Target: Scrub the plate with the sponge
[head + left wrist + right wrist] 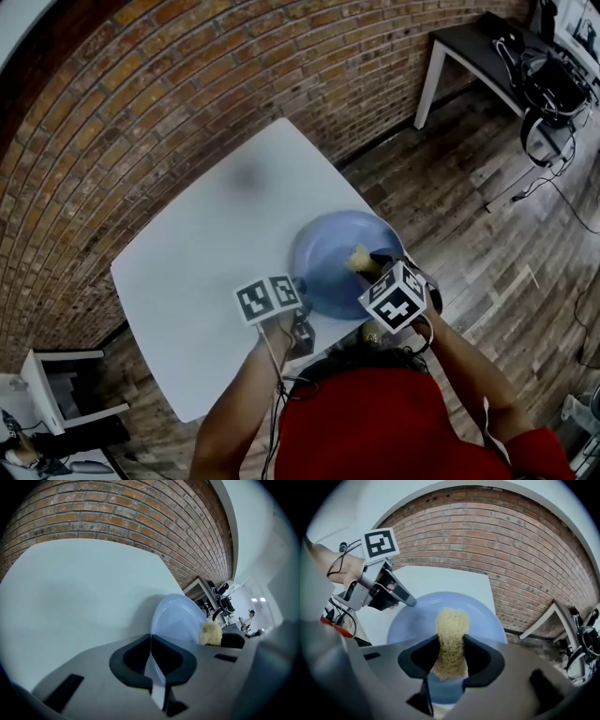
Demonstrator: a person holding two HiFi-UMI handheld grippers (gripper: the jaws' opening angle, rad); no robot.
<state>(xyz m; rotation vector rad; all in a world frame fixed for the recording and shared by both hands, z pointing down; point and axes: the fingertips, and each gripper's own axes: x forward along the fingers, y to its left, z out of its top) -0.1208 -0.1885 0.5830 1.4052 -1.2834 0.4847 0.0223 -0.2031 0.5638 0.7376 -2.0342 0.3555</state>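
Finding: right tongs [450, 660] carry the sponge [451, 620] over the plate [410, 623]; left tongs [152, 672] steady its rim.
I read the left tongs as closed flat on the blue plate's near rim, pinning it on the white worktop [206, 234]. The right tongs are clamped on the yellow mesh sponge. Its long axis runs straight out along the jaws, with the tip down on the plate's right half, seemingly touching. The plate holds nothing else. My judgement: the scrubbing surface lies directly ahead of the right tongs.
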